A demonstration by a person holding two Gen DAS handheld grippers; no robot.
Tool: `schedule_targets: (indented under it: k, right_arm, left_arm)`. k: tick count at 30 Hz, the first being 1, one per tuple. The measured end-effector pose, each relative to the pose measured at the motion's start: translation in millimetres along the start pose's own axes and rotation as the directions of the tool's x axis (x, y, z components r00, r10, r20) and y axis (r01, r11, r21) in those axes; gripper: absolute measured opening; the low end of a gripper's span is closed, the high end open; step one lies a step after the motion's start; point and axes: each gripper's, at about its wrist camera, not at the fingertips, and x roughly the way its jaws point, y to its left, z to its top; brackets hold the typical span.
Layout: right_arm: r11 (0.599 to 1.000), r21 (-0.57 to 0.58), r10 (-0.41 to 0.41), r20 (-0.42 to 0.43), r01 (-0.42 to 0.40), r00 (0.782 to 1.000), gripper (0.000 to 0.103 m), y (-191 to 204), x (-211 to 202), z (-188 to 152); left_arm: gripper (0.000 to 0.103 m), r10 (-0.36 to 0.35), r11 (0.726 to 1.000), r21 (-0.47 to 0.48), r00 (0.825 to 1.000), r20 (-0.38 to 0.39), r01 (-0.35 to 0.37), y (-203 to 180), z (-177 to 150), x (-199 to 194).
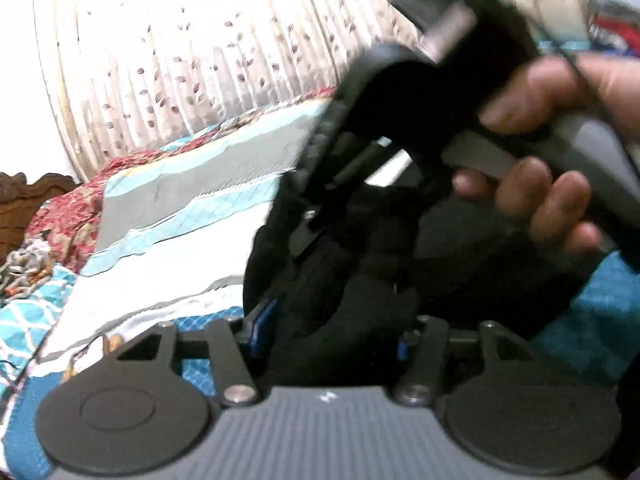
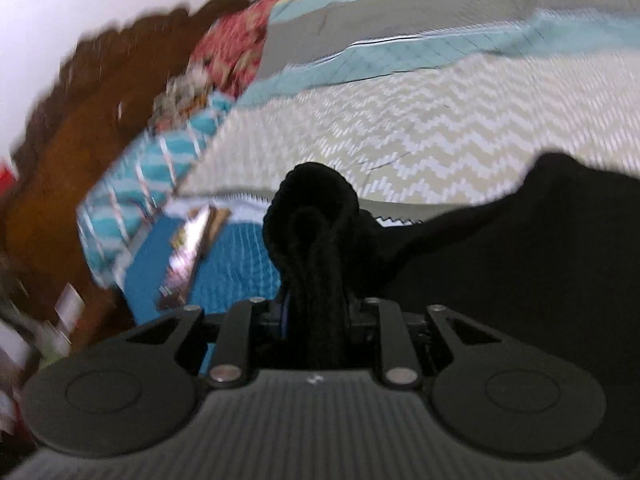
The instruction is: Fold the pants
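Fingers of both grippers, left (image 1: 328, 336) and right (image 2: 316, 312), are clamped on bunched black pants (image 2: 500, 248) lifted over the bed (image 2: 420, 128); mid-fold, next carry toward 12 o'clock and lay flat

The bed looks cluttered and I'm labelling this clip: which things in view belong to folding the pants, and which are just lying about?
Part of the job:
- black pants
- right tool, shut on the pants
- left tool, shut on the pants
- hand holding the right tool

Just lying about:
- patchwork bedspread
- curtain
- wooden headboard
- booklet on the bed
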Motion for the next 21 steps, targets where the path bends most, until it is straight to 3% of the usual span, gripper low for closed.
schedule_targets:
  k: [4,6,8,11,14,16,18,20,21]
  right_arm:
    - [0.981,0.185,0.057,0.038,-0.063,0.998,0.025,-32,-14,0]
    - [0.972,0.22,0.073,0.043,-0.081,0.996,0.025,-43,-23,-4]
    - [0.969,0.234,0.07,0.053,-0.081,0.996,0.025,-52,-31,-8]
    - [0.964,0.255,0.05,0.075,-0.067,0.996,0.025,-66,-42,-13]
    - [0.965,0.254,0.04,0.108,-0.066,0.993,0.025,-72,-53,-10]
    - [0.963,0.256,0.049,0.144,-0.085,0.988,0.025,-76,-60,-6]
    - [0.964,0.243,0.065,0.175,-0.107,0.982,0.025,-79,-68,-1]
    - [0.974,0.216,0.024,0.182,-0.064,0.983,0.031,-81,-72,3]
    - [0.979,0.205,-0.036,0.195,-0.005,0.98,0.038,-82,-75,4]
  left_arm:
    - [0.057,-0.116,0.985,-0.126,0.992,0.04,0.12,17,2,-19]
    - [0.057,-0.179,0.955,-0.232,0.983,0.039,0.183,33,5,-20]
    - [0.057,-0.239,0.908,-0.344,0.97,0.04,0.238,48,8,-16]
    - [0.057,-0.324,0.804,-0.507,0.944,0.061,0.309,78,6,-4]
    - [0.057,-0.41,0.663,-0.638,0.903,0.13,0.393,109,-1,8]
    - [0.057,-0.44,0.606,-0.669,0.882,0.169,0.43,122,-4,16]
    - [0.054,-0.429,0.615,-0.673,0.89,0.153,0.411,126,-6,27]
    - [0.052,-0.432,0.638,-0.664,0.895,0.111,0.391,121,-1,39]
    - [0.047,-0.444,0.645,-0.659,0.892,0.09,0.388,117,1,47]
